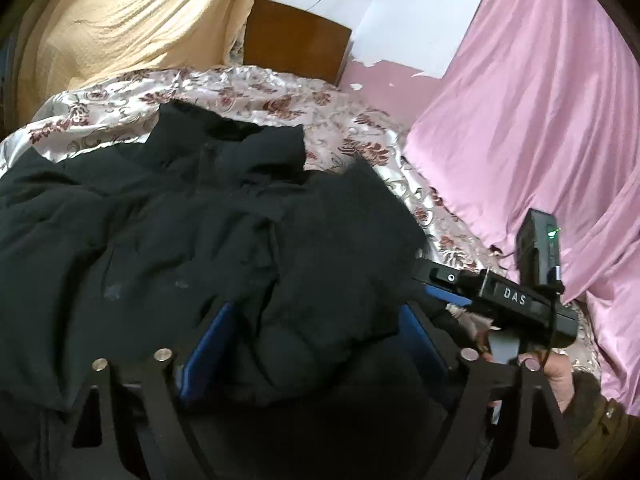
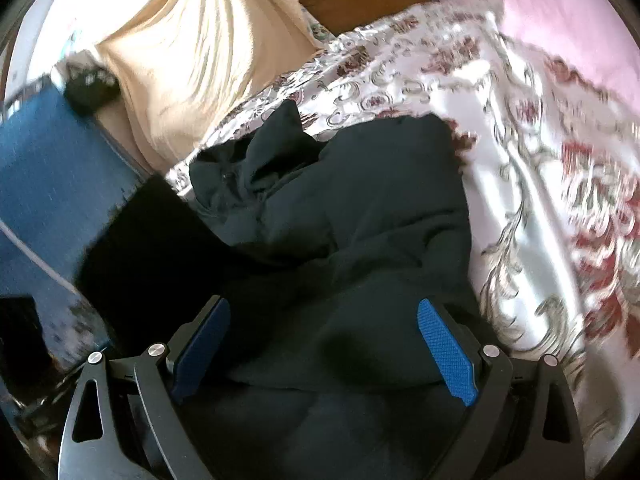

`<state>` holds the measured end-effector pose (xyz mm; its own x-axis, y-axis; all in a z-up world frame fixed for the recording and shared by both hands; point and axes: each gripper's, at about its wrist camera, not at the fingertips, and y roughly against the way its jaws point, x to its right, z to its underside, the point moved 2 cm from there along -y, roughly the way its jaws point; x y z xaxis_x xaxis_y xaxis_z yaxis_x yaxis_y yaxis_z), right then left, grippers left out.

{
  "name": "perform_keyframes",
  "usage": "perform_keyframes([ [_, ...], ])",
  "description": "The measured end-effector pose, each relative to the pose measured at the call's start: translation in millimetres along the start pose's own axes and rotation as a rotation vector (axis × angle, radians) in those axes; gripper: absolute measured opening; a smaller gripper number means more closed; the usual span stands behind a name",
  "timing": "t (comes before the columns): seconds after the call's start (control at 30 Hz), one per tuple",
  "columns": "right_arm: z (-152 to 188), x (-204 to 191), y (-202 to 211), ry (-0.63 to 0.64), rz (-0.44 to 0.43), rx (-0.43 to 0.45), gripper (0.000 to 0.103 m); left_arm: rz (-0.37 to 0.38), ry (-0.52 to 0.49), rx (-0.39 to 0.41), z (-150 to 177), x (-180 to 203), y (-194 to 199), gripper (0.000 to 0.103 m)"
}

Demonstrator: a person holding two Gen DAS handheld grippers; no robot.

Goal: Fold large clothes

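Note:
A large black padded jacket (image 1: 168, 216) lies crumpled on a floral satin bedspread (image 1: 248, 92). My left gripper (image 1: 316, 340) is open, its blue pads (image 1: 208, 352) wide apart with a puffy fold of the jacket between them. My right gripper (image 2: 324, 344) is open too, its blue pads (image 2: 448, 356) spread over the jacket (image 2: 360, 208), which bunches toward the bedspread (image 2: 520, 168). The right gripper also shows in the left wrist view (image 1: 440, 280), at the jacket's right edge, held by a hand (image 1: 560, 376).
A pink satin sheet (image 1: 540, 120) hangs at the right. A cream cloth (image 1: 120, 20) drapes at the back left, beside a brown wooden board (image 1: 296, 40). A blue surface (image 2: 52, 184) lies left of the bed.

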<state>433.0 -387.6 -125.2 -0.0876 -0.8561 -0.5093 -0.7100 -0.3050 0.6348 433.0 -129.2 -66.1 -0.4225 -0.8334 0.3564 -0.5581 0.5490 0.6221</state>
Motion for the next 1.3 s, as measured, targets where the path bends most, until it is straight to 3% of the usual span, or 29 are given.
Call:
perform_keyframes([
  [0.17,5.0,20.0,0.8,-0.180,-0.182,0.008,0.093,-0.010,0.050,0.012,-2.7,-5.3,16.6,0.087],
  [0.27,10.7,23.7,-8.0,-0.248,-0.281,-0.023,0.096,-0.088,0.101,0.017,-4.0,-17.9,33.6,0.087],
  [0.5,22.1,-15.0,-25.6,-0.101,-0.149,-0.086,0.094,-0.293,0.243,0.042,2.5,-77.8,92.7,0.089],
  [0.67,33.7,-39.9,-51.4,-0.076,-0.091,-0.196,0.050,-0.383,0.291,0.068,10.5,-120.8,133.1,0.092],
  [0.8,29.5,-46.7,-47.0,-0.044,-0.019,-0.160,0.024,-0.386,0.369,0.075,20.9,-154.3,156.1,0.103],
  [0.83,26.2,-49.5,-41.2,-0.029,0.002,-0.140,0.009,-0.379,0.379,0.077,22.3,-160.4,159.4,0.103],
  [1.07,-14.7,-77.0,15.1,0.118,0.005,-0.006,0.006,-0.372,0.436,0.109,24.4,-186.5,167.0,0.103],
  [1.23,-51.6,-72.7,58.2,0.153,0.080,0.139,0.006,-0.426,0.390,0.076,16.4,-188.9,150.7,0.103],
  [1.3,-60.8,-59.6,64.4,0.134,0.099,0.157,0.006,-0.448,0.361,0.060,12.8,-189.4,141.2,0.103],
])
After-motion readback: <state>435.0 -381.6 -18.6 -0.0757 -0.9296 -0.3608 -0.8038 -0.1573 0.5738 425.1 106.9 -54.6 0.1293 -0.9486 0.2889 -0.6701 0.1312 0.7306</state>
